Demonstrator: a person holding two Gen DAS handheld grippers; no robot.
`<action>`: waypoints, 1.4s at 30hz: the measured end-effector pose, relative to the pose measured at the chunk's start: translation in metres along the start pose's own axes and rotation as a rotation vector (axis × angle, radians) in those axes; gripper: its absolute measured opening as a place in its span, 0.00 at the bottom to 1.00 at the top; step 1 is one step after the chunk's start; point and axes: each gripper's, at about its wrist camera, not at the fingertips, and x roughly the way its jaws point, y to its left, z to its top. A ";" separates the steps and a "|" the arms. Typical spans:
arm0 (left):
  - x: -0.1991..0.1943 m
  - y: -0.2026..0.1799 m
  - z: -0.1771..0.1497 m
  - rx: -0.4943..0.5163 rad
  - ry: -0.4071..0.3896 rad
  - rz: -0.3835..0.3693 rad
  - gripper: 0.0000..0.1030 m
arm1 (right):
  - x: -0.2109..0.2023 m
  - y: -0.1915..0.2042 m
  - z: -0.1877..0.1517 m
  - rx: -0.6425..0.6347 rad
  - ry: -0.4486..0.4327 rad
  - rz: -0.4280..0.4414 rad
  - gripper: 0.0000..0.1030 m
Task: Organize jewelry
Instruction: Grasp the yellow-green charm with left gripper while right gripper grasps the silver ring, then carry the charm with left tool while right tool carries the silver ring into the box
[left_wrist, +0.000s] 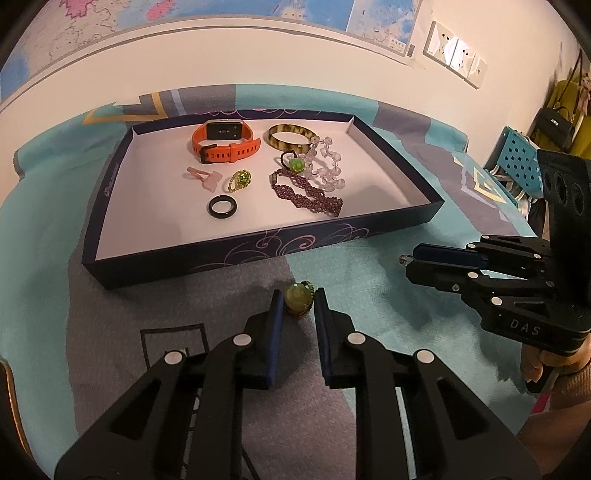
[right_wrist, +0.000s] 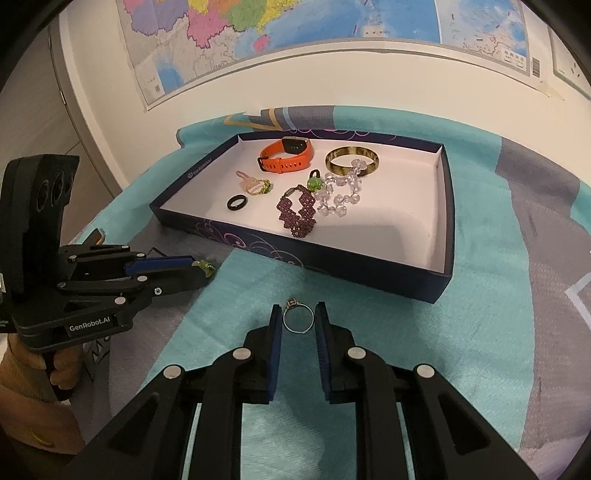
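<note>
1. Left gripper (left_wrist: 298, 300) held low over the cloth (left_wrist: 184, 306), fingers pointing forward toward the near wall of the tray (left_wrist: 207, 258); pads closed against a green-stone ring (left_wrist: 297, 299) from both sides.
2. Seen from the right wrist view, same gripper (right_wrist: 199, 267) level with the cloth, handle wrapped by a hand (right_wrist: 61, 365) from below.
3. Right gripper (right_wrist: 298, 319) also low and aimed at the tray, jaws closed to a silver ring (right_wrist: 297, 319) with a small setting; band flanked by both pads, contact likely though hard to confirm at this angle.
4. From the left wrist view, right gripper (left_wrist: 408, 260) stretched out sideways, setting poking past its tips.
5. Both rings outside the tray, just short of its near wall.
6. Inside the tray: orange watch (left_wrist: 223, 142), amber bangle (left_wrist: 290, 137), clear bead bracelet (left_wrist: 328, 166), purple beaded bracelet (left_wrist: 308, 195), black ring (left_wrist: 221, 206), gold-and-green ring (left_wrist: 240, 180), pink clip (left_wrist: 201, 177).
</note>
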 end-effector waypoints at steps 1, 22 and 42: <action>-0.002 -0.001 0.000 0.001 -0.004 0.001 0.17 | -0.001 0.000 0.000 0.001 -0.002 0.002 0.16; -0.015 -0.001 0.005 -0.006 -0.042 -0.006 0.17 | -0.006 0.005 0.008 0.006 -0.033 0.027 0.16; -0.025 0.000 0.019 -0.005 -0.086 -0.003 0.17 | -0.013 0.007 0.021 -0.011 -0.063 0.024 0.16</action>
